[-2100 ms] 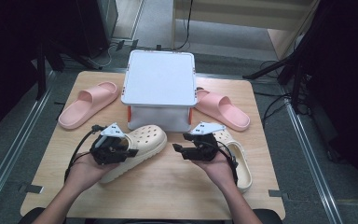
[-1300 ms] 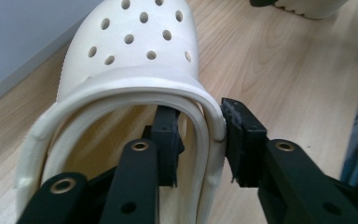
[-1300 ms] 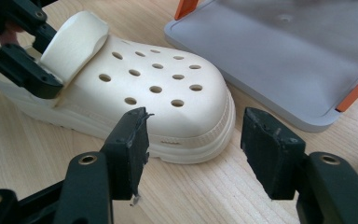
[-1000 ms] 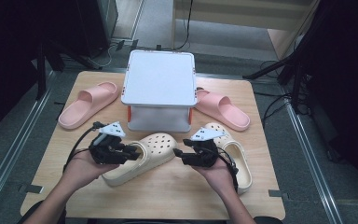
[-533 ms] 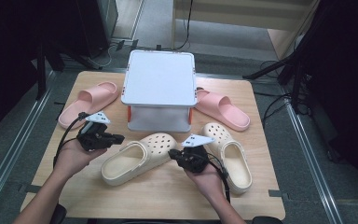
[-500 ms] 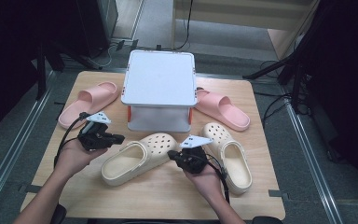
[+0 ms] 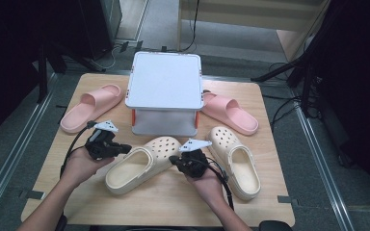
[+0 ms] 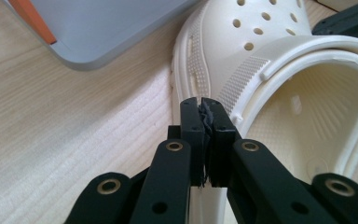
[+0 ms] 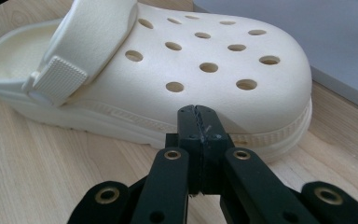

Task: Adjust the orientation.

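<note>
Flanking cream clog (image 7: 144, 162) | left gripper (image 7: 125, 149) closed, empty | right gripper (image 7: 174, 160) closed, empty

No legible text, label, brand, number or sign anywhere; nothing readable

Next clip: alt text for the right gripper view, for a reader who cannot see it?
A cream clog with round holes lies on a wooden table, toe to the right. The right tool, black jaws shut and empty, points at its sole edge. A grey box sits behind.
</note>
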Tool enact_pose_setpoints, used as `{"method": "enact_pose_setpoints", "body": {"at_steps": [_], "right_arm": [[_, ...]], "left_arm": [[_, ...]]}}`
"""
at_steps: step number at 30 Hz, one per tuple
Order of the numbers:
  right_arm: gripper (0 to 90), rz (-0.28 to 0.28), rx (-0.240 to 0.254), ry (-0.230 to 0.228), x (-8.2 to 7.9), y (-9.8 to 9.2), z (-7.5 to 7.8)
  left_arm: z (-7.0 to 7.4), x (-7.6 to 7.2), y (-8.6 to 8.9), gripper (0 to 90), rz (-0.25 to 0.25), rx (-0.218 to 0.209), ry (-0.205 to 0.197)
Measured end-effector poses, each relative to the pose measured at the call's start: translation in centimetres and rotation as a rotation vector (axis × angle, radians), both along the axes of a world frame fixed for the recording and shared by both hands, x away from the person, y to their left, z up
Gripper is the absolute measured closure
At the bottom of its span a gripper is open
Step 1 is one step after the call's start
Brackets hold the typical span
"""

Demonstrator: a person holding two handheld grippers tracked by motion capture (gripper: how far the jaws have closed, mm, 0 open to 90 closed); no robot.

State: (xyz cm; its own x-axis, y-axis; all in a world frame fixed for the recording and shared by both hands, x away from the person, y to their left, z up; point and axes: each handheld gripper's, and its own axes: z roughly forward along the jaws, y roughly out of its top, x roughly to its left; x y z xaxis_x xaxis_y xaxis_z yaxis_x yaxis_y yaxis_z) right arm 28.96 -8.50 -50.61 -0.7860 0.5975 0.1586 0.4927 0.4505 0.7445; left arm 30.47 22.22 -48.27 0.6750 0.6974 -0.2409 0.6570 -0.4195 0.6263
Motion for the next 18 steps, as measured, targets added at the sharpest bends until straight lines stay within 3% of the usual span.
{"method": "enact_pose_setpoints", "body": {"at_steps": [9, 18], "right_arm": [[89.0, 0.014, 0.002, 0.021, 1.0, 0.2, 0.1], [90.0, -0.021, 0.007, 0.019, 2.4, 0.4, 0.3]], "left_arm": [[-0.1, -1.5, -0.1, 88.9, 0.004, -0.011, 0.003], [-0.3, -3.4, -1.5, 88.3, -0.029, -0.013, 0.014]]}}
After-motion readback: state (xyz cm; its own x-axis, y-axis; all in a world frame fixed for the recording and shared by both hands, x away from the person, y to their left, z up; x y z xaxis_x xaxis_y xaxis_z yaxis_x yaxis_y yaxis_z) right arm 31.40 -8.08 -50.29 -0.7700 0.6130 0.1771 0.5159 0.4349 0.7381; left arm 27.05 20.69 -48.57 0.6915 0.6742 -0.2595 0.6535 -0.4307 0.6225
